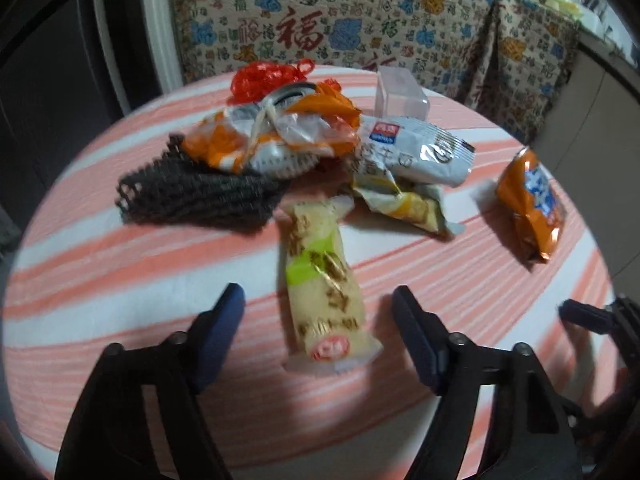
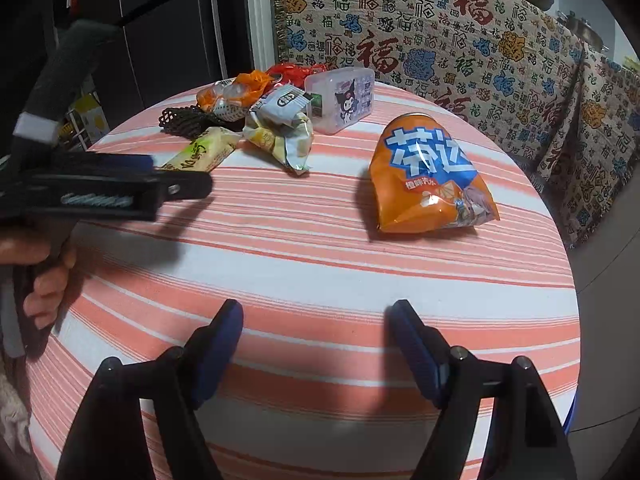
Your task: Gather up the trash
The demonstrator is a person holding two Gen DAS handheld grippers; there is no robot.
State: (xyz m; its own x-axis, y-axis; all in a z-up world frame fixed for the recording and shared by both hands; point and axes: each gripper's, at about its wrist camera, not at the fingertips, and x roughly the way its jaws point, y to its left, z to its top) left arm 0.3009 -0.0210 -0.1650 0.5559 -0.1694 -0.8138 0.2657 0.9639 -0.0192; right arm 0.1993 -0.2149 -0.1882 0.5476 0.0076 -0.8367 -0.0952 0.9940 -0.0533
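Two tools gaping, empty | cream wrapper [image 1: 326,284] between left tool [image 1: 318,312] fingers, lengthwise toward camera | right tool [image 2: 314,322]

Your left tool [image 1: 318,304] hangs with its jaws apart on either side of the cream snack wrapper [image 1: 326,284], pads clear of it. Beyond it on the striped bench [image 1: 120,272] lie a dark mesh net [image 1: 192,196], crumpled wrappers [image 1: 280,136] and, off to the right, a crushed orange can [image 1: 532,204].

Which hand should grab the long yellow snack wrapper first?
Probably the left. The left gripper already straddles the yellow snack wrapper, jaws open on either side. The right gripper is open over bare striped tablecloth, nearer the crushed orange can.
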